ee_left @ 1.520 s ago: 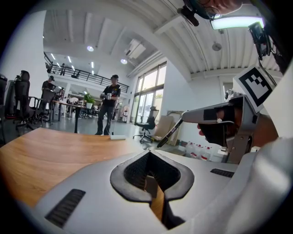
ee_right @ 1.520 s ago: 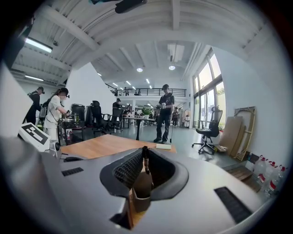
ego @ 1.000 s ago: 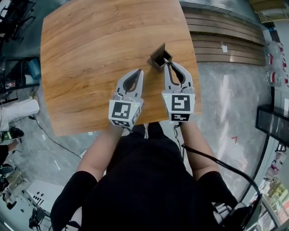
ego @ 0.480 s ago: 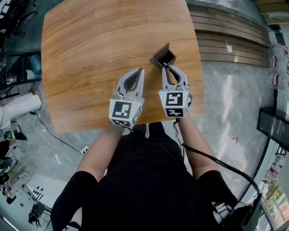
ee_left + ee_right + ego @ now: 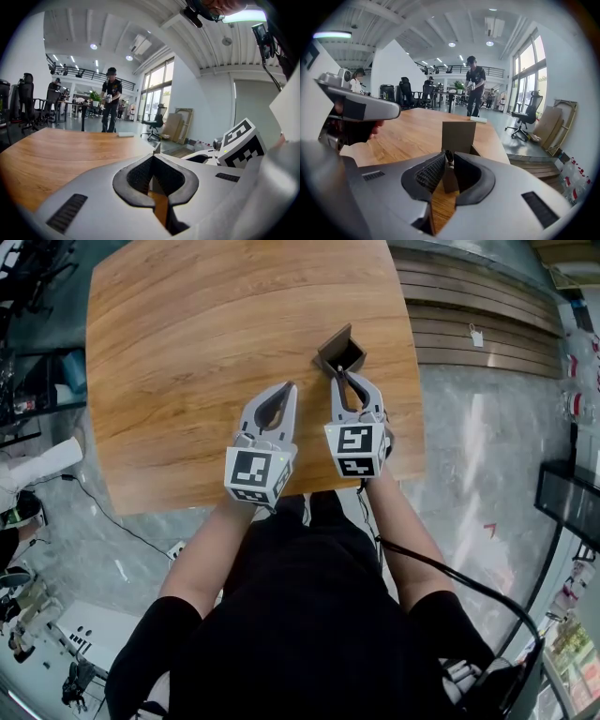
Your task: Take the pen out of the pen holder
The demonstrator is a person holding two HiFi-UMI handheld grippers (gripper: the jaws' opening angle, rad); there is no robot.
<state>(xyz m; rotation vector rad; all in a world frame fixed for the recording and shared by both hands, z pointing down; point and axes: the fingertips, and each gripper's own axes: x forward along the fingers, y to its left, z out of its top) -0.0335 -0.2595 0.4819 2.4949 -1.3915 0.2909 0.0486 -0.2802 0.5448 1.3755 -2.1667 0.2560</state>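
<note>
Right hand-held gripper [image 5: 339,375] pinching pen [image 5: 449,157], left hand-held gripper [image 5: 292,387] closed

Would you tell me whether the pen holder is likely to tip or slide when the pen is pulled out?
The pen holder looks small and thin-walled, so it is probably light and may lift or slide with the pen. It stands unbraced on the smooth table: the right gripper grips the pen, and the left gripper is shut, apart from it.

Worktop [image 5: 206,343]: warm brown wood grain, upper frame. Pen holder [image 5: 341,351]: dark brown. Pen [image 5: 448,158]: black. Left gripper [image 5: 292,386] and right gripper [image 5: 338,374]: light grey shells, black pads, black-and-white square-marker cubes. Floor [image 5: 469,456]: mottled grey.
</note>
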